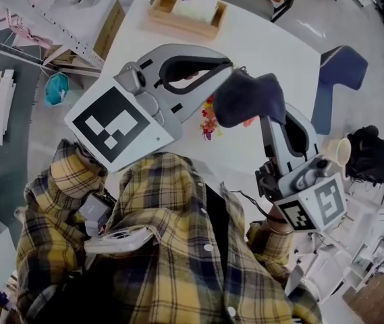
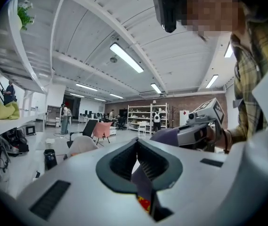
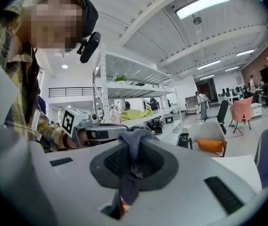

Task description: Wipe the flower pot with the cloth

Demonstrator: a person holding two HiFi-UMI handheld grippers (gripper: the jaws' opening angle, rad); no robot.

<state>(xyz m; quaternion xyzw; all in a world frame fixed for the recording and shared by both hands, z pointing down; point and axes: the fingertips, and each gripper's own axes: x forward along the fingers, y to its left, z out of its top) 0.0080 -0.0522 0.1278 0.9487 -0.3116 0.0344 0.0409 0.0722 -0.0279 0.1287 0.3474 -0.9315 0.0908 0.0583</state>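
Blue cloth (image 1: 247, 97): soft, light, limp, above table (image 1: 266, 36) | left gripper (image 1: 223, 73) clamped on one edge | right gripper (image 1: 270, 123) clamped on other | likely best held bunched

The cloth (image 1: 247, 96) is a dark, matt knit with a rough weave. The left hand-held gripper (image 1: 224, 73) and right hand-held gripper (image 1: 267, 120) have smooth, matt grey plastic shells and ribbed dark pads (image 3: 112, 163). The surface (image 1: 272, 39) is smooth white with a slight sheen; the tray (image 1: 178, 21) on it looks like pale bare wood.
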